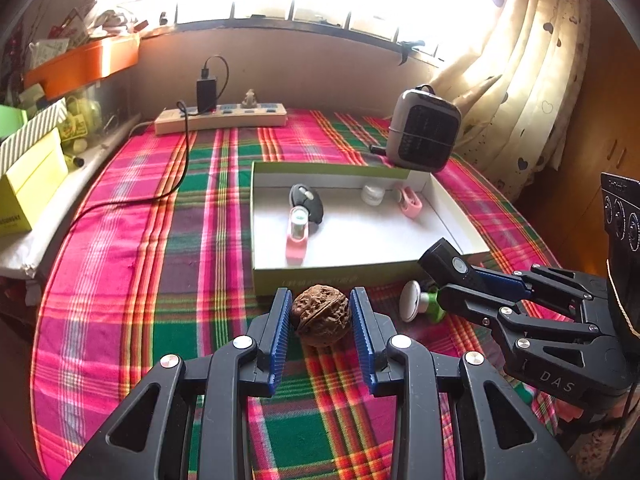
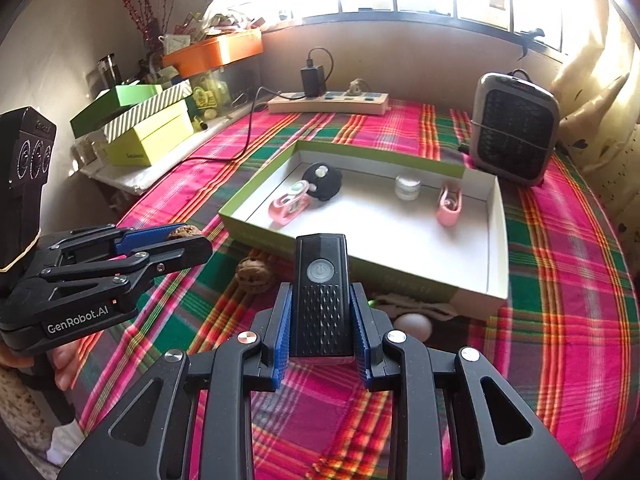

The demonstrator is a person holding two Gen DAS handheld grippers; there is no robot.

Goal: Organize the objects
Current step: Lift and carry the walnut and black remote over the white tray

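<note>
In the left wrist view the left gripper clamps a walnut just before the open box, while the right wrist view shows the right gripper gripping a black flashlight short of that box, so next both likely carry over its near wall.

The worktop carries a plaid cloth in magenta, green, orange and yellow stripes. On it lies a tray, white inside with lime-green outer walls. Inside the tray: two pink clips, one black rounded item and one white jar. Just in front of the tray, a brown wrinkled walnut and a white egg-like item. Each tool has black links and blue ribbed pads. Behind the tray: a grey-and-black heater and a beige power strip.
</note>
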